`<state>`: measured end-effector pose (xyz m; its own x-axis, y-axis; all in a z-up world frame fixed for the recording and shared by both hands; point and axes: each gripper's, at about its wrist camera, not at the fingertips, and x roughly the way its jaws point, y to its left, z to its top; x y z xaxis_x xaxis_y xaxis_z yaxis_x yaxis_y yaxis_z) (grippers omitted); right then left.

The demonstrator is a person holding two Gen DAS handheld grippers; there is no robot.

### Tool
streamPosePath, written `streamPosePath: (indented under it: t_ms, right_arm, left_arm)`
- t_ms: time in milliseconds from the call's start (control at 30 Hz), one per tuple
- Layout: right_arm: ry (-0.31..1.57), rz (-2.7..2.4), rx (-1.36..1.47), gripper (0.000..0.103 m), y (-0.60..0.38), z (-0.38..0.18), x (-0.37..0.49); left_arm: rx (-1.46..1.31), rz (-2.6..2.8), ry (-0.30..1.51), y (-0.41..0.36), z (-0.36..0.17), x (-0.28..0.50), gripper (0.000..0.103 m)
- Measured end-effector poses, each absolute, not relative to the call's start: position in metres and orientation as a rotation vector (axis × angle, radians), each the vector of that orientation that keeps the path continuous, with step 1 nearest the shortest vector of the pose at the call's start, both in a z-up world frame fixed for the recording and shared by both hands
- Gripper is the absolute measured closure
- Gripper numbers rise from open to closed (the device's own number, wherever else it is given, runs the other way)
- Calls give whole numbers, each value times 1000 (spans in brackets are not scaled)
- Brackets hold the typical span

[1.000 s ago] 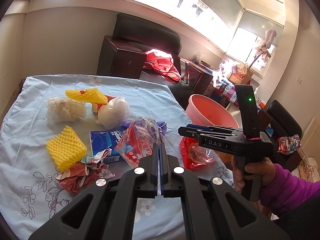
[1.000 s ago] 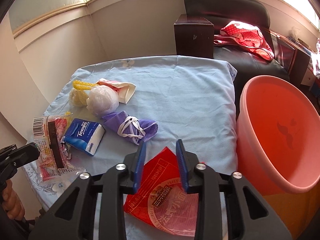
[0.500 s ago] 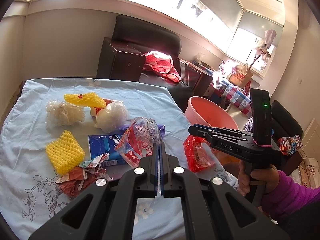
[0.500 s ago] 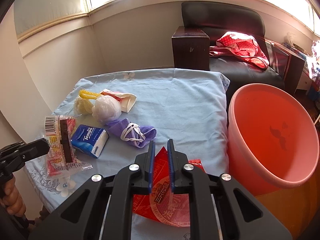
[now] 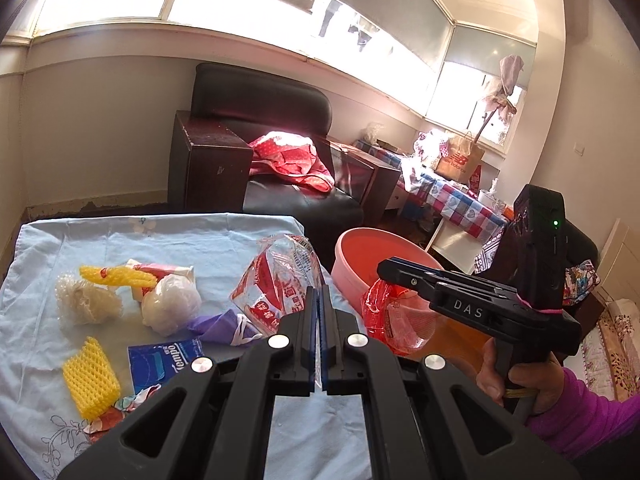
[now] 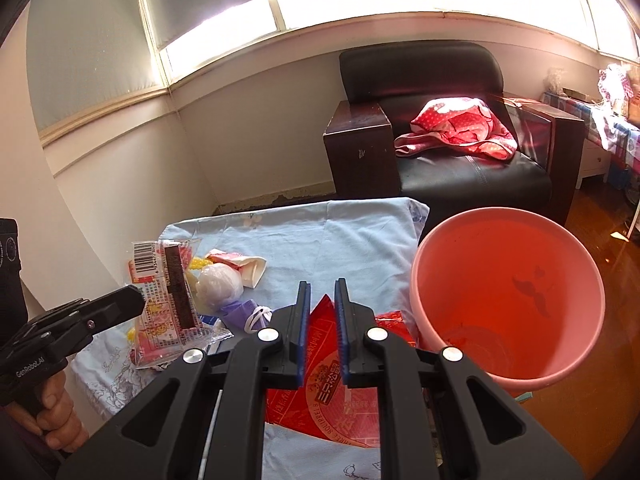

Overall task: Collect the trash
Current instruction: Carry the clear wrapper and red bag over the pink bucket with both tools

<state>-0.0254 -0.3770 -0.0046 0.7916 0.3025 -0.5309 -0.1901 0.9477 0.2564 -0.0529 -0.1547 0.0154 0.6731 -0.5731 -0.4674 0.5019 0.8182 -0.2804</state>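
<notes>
Red wrapper (image 6: pixel 320 396) and clear packet (image 5: pixel 276 284), each pinched in fingers, now lifted.

Strong daylight from the blown-out windows (image 5: pixel 248 8) glares off the armchair (image 6: pixel 460 152); fisheye edges curve and darken.

bucket (image 6: pixel 508 304) salmon-pink | tablecloth (image 6: pixel 340 240) pale blue, possibly floral print | foam net (image 5: pixel 90 376) yellow | wrapper (image 6: pixel 340 412) red
</notes>
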Motion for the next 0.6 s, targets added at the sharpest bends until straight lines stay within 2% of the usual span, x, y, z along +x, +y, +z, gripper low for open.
streamPosePath:
  t_ms: [600]
  right_arm:
    - [463,30,338,90,-489,0,-32]
  left_arm:
    - [-52,-730,557,-260,24,-21,102]
